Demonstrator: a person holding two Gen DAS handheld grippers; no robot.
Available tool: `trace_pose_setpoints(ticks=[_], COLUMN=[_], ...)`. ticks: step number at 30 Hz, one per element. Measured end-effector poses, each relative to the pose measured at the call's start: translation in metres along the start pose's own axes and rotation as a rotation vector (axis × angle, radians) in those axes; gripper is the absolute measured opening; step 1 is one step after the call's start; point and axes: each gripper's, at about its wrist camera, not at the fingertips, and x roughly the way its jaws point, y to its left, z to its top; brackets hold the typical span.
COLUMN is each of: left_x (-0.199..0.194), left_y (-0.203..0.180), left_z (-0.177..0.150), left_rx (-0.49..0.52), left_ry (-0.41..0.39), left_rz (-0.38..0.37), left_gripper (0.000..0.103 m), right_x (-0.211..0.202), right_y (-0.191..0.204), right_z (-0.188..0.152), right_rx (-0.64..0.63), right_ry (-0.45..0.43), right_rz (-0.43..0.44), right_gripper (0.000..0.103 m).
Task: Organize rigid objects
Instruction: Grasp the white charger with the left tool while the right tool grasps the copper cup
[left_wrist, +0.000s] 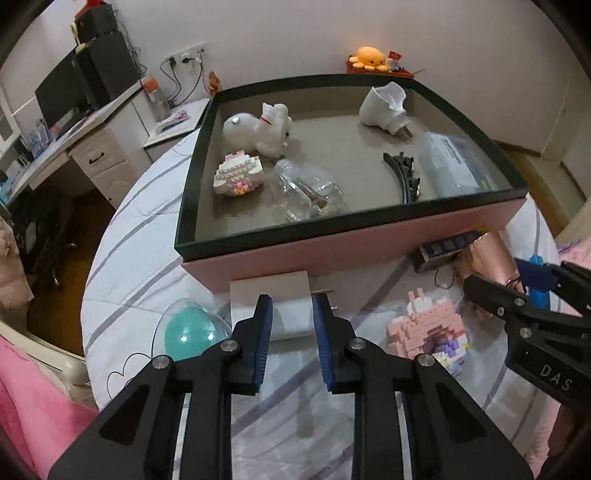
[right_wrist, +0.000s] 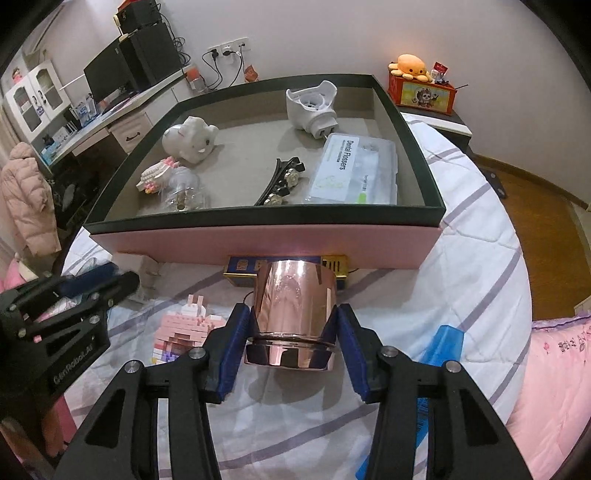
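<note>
My right gripper (right_wrist: 293, 314) is shut on a rose-gold metal cup (right_wrist: 291, 295), its blue pads (right_wrist: 243, 325) against both sides just above the flared rim; the cup stands over the quilt in front of the pink box (right_wrist: 258, 240). My left gripper (left_wrist: 293, 299) has its jaws close together over a flat white box (left_wrist: 243, 299) lying by the pink box's front wall (left_wrist: 332, 254). The left finger overlaps the white box and the right pad (left_wrist: 321, 325) sits at its edge; whether they press on it is unclear. A pink block bunny (left_wrist: 428, 332) lies between the grippers.
The dark-rimmed pink box holds a white animal figure (left_wrist: 258, 129), a block model (left_wrist: 240, 173), a clear bottle (left_wrist: 306, 192), hair clips (left_wrist: 402, 173), a floss case (right_wrist: 354, 170) and a white plug device (right_wrist: 314, 107). A teal egg brush (left_wrist: 184, 332) lies left, a blue-gold box (right_wrist: 240, 269) behind the cup.
</note>
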Motion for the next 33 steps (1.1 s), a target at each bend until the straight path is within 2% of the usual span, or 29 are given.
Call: trace_pose_setpoints(ticks=[1, 2, 3, 4, 6, 8, 9, 13, 16, 21, 26, 28, 29, 33], left_x=[0.000, 0.000, 0.001, 0.001, -0.002, -0.004, -0.004, 0.010, 0.019, 0.024, 0.031, 0.036, 0.041, 0.040], left_y=[0.001, 0.003, 0.007, 0.011, 0.016, 0.018, 0.020, 0.011, 0.003, 0.004, 0.016, 0.009, 0.006, 0.008], left_z=[0.001, 0.001, 0.002, 0.003, 0.004, 0.004, 0.005, 0.007, 0.003, -0.001, 0.004, 0.006, 0.006, 0.010], left_rx=[-0.002, -0.011, -0.023, -0.028, -0.033, -0.044, -0.056, -0.021, 0.005, 0.025, -0.048, -0.031, -0.033, -0.053], left_ry=[0.001, 0.004, 0.012, 0.007, -0.004, -0.008, -0.009, 0.022, 0.062, 0.068, 0.079, 0.100, 0.124, 0.114], left_rz=[0.003, 0.001, 0.018, 0.021, 0.020, 0.015, 0.006, -0.019, -0.065, -0.001, 0.035, 0.021, -0.014, -0.029], left_gripper=[0.028, 0.036, 0.052, 0.057, 0.074, 0.083, 0.085, 0.086, 0.085, 0.086, 0.086, 0.076, 0.064, 0.055], right_x=[-0.001, -0.001, -0.001, -0.001, -0.003, -0.002, -0.001, -0.002, -0.001, 0.003, 0.004, 0.004, 0.004, 0.003], right_y=[0.000, 0.000, -0.001, -0.002, -0.003, -0.004, -0.004, -0.006, -0.008, -0.011, -0.014, -0.015, -0.014, -0.012], right_z=[-0.001, -0.001, -0.001, -0.001, -0.002, -0.002, -0.002, -0.002, -0.003, -0.007, -0.007, -0.007, -0.007, -0.008], right_rx=[0.001, 0.002, 0.003, 0.008, 0.017, 0.018, 0.019, 0.023, 0.034, 0.048, 0.054, 0.052, 0.045, 0.030], right_ry=[-0.001, -0.002, -0.003, -0.003, -0.004, -0.005, -0.005, -0.007, -0.002, 0.011, 0.009, 0.008, 0.007, 0.007], right_rz=[0.000, 0.001, 0.004, 0.009, 0.017, 0.023, 0.027, 0.038, 0.058, 0.088, 0.107, 0.109, 0.106, 0.096], right_gripper=[0.050, 0.050, 0.050, 0.050, 0.050, 0.050, 0.050, 0.050, 0.050, 0.050, 0.050, 0.050, 0.050, 0.049])
